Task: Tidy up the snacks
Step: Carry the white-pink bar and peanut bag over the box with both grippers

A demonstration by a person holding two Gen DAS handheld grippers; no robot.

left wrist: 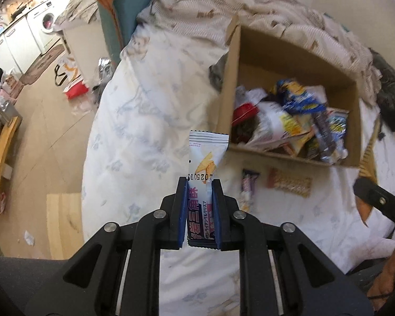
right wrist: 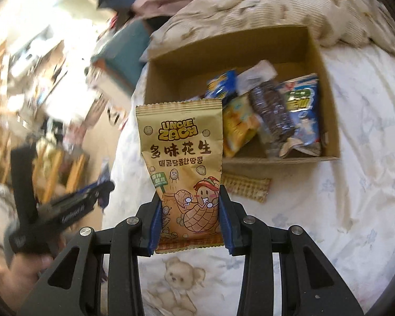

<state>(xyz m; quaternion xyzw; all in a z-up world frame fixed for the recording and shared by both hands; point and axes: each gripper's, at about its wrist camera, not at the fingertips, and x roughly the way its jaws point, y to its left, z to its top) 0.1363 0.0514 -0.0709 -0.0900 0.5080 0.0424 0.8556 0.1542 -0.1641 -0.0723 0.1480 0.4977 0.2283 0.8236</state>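
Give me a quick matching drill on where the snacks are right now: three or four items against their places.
Things:
1. white slim snack packet
2. tan peanut pouch
3. blue crinkly chip bag
4. beige wafer bar

Places:
A. inside the brown cardboard box
B. in the right claw
C. on the white bedsheet, in front of the box
D. in the left claw

Pairs: 1-D, 2-B, 3-A, 4-C

White-and-purple wrapper (left wrist: 206,163), tan peanut-cartoon packet (right wrist: 184,163), brown cardboard box (right wrist: 326,84), white blue-flowered sheet (left wrist: 134,121).
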